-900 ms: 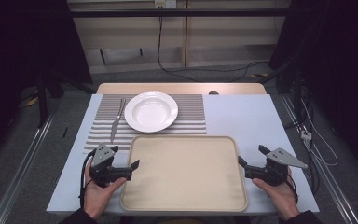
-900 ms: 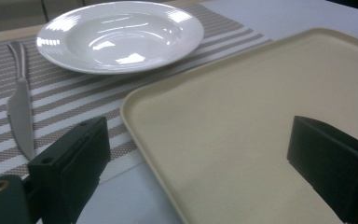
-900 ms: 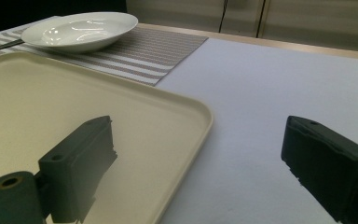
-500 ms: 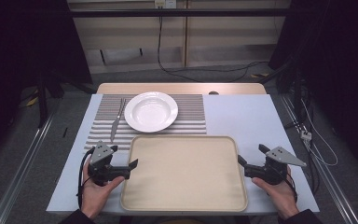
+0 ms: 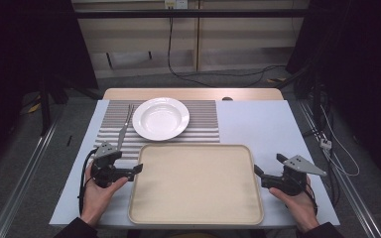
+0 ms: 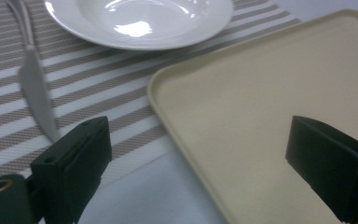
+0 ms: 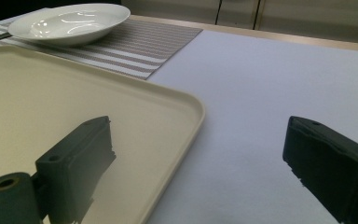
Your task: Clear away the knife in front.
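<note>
**Two Grippers Waited at the Sides of the Tray**

A big cream tray [image 5: 196, 184] lay flat on the tabletop [image 5: 258, 124], close to the person. Its long sides ran from left to right across the tabletop, and its short sides faced the two hands. It had nothing on it.

The left gripper [image 5: 129, 170] sat just beside the tray's left edge. Its fingers [image 6: 72, 163] stood wide apart with nothing between them. In the left gripper view, one finger hung over the striped mat [image 5: 206, 121] and the other over the tray's corner. They were not pinching the rim.

The right gripper [image 5: 259, 172] sat just beside the tray's right edge. Its fingers [image 7: 77, 161] were wide apart too, and they held nothing. In the right gripper view, one finger hung over the tray and the other over the bare tabletop.

Behind the tray, a white plate [image 5: 160, 118] rested on the mat. A knife [image 5: 124, 128] lay to the left of the plate and pointed away from the person.

It looked like the job was to take hold of the tray from both sides. To do that well, each gripper should turn so one finger goes over the rim and one goes under it. Both should pinch at the middle of the short sides. Then both hands should lift together, so the tray stays level. The left gripper should keep away from the knife.
</note>
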{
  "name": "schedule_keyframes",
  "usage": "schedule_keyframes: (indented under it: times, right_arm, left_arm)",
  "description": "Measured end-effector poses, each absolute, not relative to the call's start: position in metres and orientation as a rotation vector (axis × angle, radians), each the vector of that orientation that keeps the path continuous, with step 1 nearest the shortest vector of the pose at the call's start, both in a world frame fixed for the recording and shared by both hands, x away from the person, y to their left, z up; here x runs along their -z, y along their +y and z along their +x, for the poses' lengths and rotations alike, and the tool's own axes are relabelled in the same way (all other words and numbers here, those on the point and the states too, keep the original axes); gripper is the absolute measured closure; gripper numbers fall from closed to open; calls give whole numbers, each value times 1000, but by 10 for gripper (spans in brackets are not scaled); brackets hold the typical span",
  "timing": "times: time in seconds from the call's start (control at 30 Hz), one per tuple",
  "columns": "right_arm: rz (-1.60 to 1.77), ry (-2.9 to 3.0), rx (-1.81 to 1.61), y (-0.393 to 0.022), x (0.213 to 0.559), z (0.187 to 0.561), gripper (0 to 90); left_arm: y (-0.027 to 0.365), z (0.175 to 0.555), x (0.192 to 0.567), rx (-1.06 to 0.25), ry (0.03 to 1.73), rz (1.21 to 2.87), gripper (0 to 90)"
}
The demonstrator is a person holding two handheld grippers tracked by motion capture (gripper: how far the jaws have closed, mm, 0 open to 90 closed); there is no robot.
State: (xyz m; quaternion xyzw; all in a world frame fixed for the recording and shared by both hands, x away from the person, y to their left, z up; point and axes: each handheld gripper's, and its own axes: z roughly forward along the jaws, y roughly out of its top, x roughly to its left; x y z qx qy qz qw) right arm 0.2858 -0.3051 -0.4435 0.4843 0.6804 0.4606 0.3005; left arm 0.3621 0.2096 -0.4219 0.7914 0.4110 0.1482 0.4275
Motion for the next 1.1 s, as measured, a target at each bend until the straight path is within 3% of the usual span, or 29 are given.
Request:
schedule_keyframes:
  times: [0.33, 0.53, 0.7, 1.1]
  right_arm:
    - [1299, 1814, -1229, -306, 445, 286, 77]
    - [1295, 1824, -1223, -304, 445, 287, 76]
    - [1290, 1830, -1213, -304, 445, 288, 75]
    - [1290, 1830, -1211, -303, 445, 288, 73]
  left_arm:
    - [219, 385, 413, -447, 1049, 1999, 82]
    - [226, 404, 406, -566, 1084, 1982, 104]
    - [227, 425, 404, -470, 1119, 2009, 90]
    - [226, 463, 409, -509, 1186, 2097, 143]
